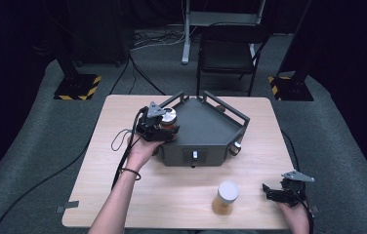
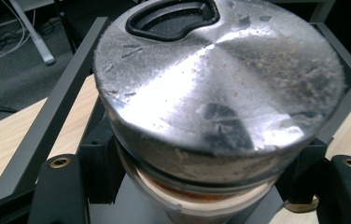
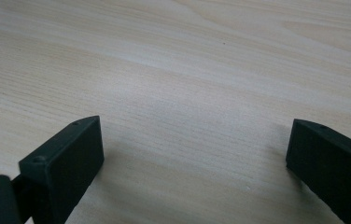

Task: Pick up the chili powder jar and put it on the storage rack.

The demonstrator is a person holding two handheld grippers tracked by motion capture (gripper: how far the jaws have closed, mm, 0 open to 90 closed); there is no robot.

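Between the left gripper's fingers, a silver-lidded jar.

No legible text, labels, brands or numbers were found in any of the three views. The only sign-like marking was the yellow-and-black hazard striping on the two dark stand bases on the floor, one at far left and one at far right in the high view; it carried no words. The silver metal lid of the jar showed scratches and glare, no print. The small white spot on the front face of the dark grey angular metal tray was too small to read. The light wooden tabletop was bare grain.
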